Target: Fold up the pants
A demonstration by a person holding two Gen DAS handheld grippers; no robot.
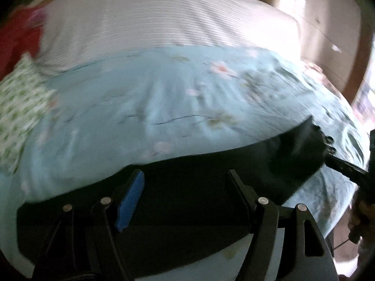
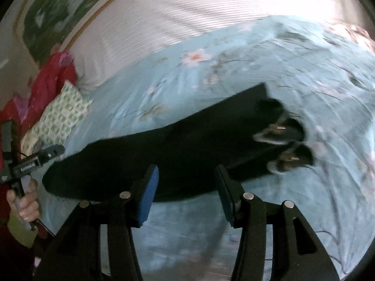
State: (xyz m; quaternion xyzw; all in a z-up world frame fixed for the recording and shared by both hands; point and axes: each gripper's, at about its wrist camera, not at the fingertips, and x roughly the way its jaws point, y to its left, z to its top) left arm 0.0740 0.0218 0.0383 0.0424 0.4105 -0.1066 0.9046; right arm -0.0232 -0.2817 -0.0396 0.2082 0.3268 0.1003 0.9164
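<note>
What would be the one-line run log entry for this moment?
task: fold pants | pants: black, flat on floral bedspread | left tongs: open above pants | right tongs: open, at near edge | nothing gripped

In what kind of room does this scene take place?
Most likely a bedroom. The black pants lie on a bed with a light blue floral sheet, a white striped quilt lies behind them, and a green-patterned pillow sits at the side.

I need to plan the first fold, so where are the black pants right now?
The black pants lie flat on the light blue floral bedspread, stretched across just beyond both open grippers, waist end to the right.
</note>
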